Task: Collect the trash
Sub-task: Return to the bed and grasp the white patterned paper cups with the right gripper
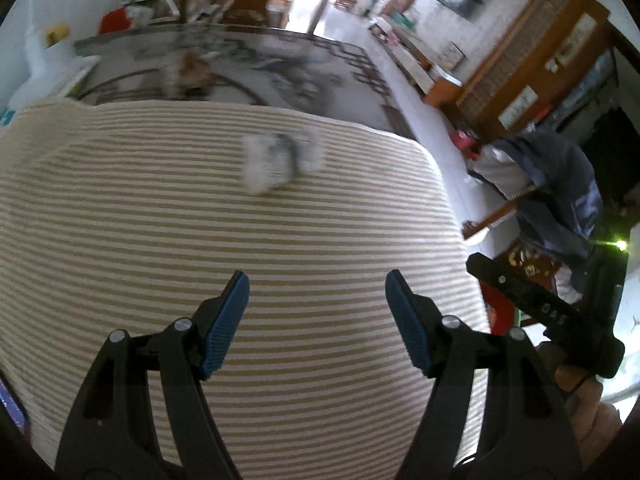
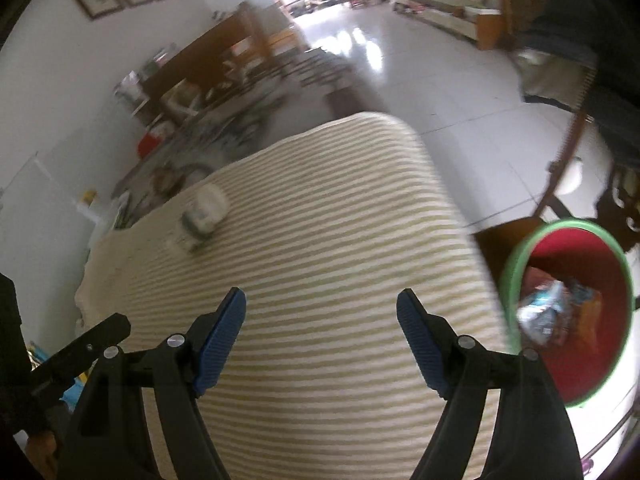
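Note:
A crumpled whitish-grey piece of trash (image 1: 276, 162) lies on the beige striped cloth (image 1: 160, 220), blurred by motion. It also shows in the right wrist view (image 2: 204, 216) at the cloth's far left. My left gripper (image 1: 318, 300) is open and empty above the cloth, well short of the trash. My right gripper (image 2: 322, 312) is open and empty over the cloth (image 2: 340, 220). A red bin with a green rim (image 2: 516, 264) stands right of the cloth and holds several wrappers (image 2: 556, 312).
Past the cloth is a patterned table surface (image 1: 280, 68) with a blurred brownish item (image 1: 192, 72). A chair draped with dark clothes (image 1: 560, 184) stands on the right. White tiled floor (image 2: 440, 80) lies beyond. The right gripper's body (image 1: 552, 312) shows at lower right.

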The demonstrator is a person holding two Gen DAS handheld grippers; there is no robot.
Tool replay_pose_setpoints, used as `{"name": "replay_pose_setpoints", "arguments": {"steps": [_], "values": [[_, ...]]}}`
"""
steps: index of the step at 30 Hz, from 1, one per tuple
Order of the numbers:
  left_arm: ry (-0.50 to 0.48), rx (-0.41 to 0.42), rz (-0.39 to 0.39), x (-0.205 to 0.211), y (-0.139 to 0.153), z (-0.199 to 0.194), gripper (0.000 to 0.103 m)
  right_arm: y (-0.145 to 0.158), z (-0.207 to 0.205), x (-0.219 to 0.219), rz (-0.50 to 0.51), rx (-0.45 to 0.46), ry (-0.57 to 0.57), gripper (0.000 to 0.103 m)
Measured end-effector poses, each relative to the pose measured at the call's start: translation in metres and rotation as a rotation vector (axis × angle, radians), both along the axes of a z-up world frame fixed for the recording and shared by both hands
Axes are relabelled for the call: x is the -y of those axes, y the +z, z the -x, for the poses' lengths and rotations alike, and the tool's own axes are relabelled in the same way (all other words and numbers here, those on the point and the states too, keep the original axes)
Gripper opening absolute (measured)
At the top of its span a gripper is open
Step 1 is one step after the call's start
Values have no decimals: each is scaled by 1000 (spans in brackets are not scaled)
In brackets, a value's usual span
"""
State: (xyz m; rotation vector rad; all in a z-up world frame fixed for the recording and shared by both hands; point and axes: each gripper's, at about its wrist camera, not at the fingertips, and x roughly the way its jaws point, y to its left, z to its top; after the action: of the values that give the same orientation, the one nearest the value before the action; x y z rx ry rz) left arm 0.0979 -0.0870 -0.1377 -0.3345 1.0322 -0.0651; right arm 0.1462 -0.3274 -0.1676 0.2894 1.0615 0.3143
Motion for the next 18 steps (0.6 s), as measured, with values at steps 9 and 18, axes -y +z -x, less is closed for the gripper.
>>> {"name": "replay_pose_setpoints", "arguments": {"steps": [9,18], "values": [[102,-2,11,-88,-2,23,68,-9,-55,-111,-25,-10,44,80],[210,-26,11,-158,-12,48,67,-37,-98,-180,5,-51,23,80]]}}
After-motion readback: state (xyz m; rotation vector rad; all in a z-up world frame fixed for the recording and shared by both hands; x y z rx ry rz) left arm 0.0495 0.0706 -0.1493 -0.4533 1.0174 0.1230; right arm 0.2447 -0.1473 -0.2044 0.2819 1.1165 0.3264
